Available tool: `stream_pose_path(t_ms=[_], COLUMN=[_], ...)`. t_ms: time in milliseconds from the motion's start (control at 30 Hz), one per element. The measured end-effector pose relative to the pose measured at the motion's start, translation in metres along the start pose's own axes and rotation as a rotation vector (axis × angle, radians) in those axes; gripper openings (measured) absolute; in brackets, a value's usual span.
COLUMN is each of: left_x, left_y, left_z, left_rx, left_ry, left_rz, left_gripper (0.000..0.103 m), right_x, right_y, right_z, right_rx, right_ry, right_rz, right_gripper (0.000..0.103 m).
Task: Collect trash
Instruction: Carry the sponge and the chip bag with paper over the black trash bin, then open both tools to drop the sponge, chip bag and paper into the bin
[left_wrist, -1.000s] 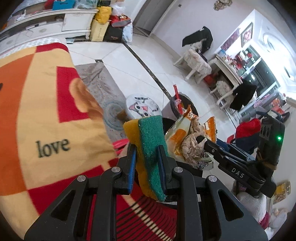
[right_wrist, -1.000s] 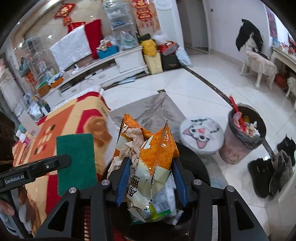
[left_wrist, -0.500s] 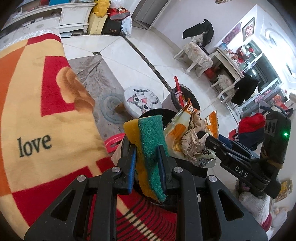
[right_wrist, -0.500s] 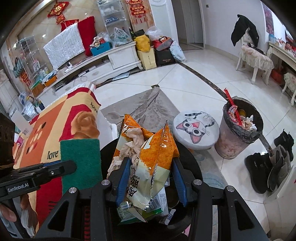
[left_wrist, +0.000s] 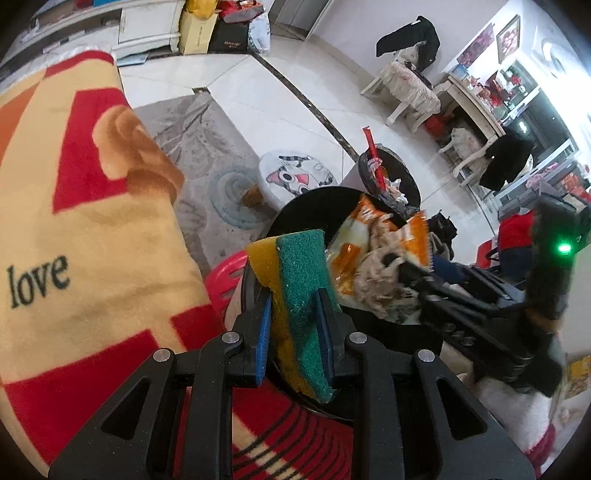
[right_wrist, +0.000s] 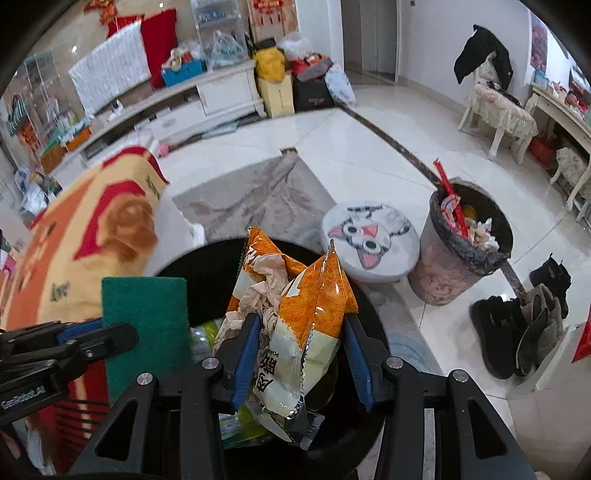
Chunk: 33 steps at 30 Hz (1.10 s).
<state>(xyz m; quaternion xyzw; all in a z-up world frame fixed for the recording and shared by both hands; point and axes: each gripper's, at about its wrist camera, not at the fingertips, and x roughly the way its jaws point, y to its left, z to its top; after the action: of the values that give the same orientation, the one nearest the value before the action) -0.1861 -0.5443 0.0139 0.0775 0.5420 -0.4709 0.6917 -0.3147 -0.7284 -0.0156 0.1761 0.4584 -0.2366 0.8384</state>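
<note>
Both grippers have sunk toward the black bin (right_wrist: 207, 269) since the earlier frames, so that its dark mouth now fills more of each view and the patterned blanket (left_wrist: 92, 229) has slid toward the left edge. Left gripper (left_wrist: 295, 325): jaws narrow, clamped on a yellow-and-green sponge (left_wrist: 299, 280) that stands upright between the blue pads, just above the bin's near rim. Right gripper (right_wrist: 299, 354): jaws closed on an orange snack bag (right_wrist: 314, 306) stuffed with crumpled paper (right_wrist: 266, 291), held directly over the bin's opening, where some bottles or wrappers already lie. Beyond the bin stand a cat-face stool (right_wrist: 369, 240) and a second, full waste bin (right_wrist: 469, 240) with a red stick poking out; dark boots (right_wrist: 517, 321) sit on the tiled floor to the right.

Step in hand, as judged: the carry is ending and both loads are positioned for disposal. The next move probably calls for parting the jaws of each gripper while it is over the opening. The bag looks light and springy and may cling to a pad; the sponge sits close to the rim, so a little more travel inward would be prudent before release.
</note>
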Motion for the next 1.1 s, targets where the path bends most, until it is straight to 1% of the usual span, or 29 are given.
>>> stream_pose_path(t_ms=[167,200,233,300,333,367,433,500,533,567,700,833,1100], left_x=[0.003,0.004,0.007,0.009,0.010,0.009,0.005,0.000,-0.002,-0.004,-0.016,-0.029,-0.064], left_y=[-0.007,-0.009,-0.011,-0.013,-0.013,-0.013,-0.010,-0.010,-0.010,-0.011,-0.017,-0.017,-0.002], left_z=[0.001,0.001,0.002,0.002,0.003,0.003,0.002,0.000,0.000,-0.001,-0.008,-0.013,-0.027], left_rx=[0.044,0.057,0.067,0.077,0.074,0.067,0.062,0.071,0.076,0.082,0.134,0.158,0.130], left_ry=[-0.003,-0.002,0.007,0.010,0.014,0.020,0.017,0.010,0.008,0.004,-0.038,-0.088,-0.195], left_rz=[0.011,0.001,0.003,0.002,-0.009,-0.027,-0.036,-0.043,-0.042,-0.039,0.024,0.050,0.094], left_gripper=[0.024,0.027,0.029,0.038,0.039,0.039,0.040,0.040,0.040,0.040,0.040,0.040,0.040], right_x=[0.030,0.038,0.040,0.045,0.046,0.044,0.033,0.018,0.012,0.005,-0.016,-0.033,-0.072], right_y=[0.004,0.006,0.010,0.019,0.021,0.020,0.013,0.006,0.006,0.005,0.005,0.008,0.022], right_z=[-0.005,-0.007,-0.008,-0.009,-0.009,-0.008,-0.006,-0.005,-0.005,-0.005,-0.007,-0.010,-0.025], right_rx=[-0.041,-0.059,-0.086,-0.136,-0.143,-0.133,-0.079,-0.050,-0.048,-0.048,-0.033,-0.018,0.050], right_ry=[0.063,0.080,0.073,0.090,0.097,0.104,0.081,0.047,0.034,0.022,-0.011,-0.045,-0.153], right_rz=[-0.053,-0.072,-0.092,-0.117,-0.114,-0.085,-0.050,-0.017,-0.011,-0.012,0.010,0.016,0.052], right_gripper=[0.044,0.044,0.044,0.045,0.048,0.051,0.054,0.060,0.067,0.069,0.069,0.069,0.069])
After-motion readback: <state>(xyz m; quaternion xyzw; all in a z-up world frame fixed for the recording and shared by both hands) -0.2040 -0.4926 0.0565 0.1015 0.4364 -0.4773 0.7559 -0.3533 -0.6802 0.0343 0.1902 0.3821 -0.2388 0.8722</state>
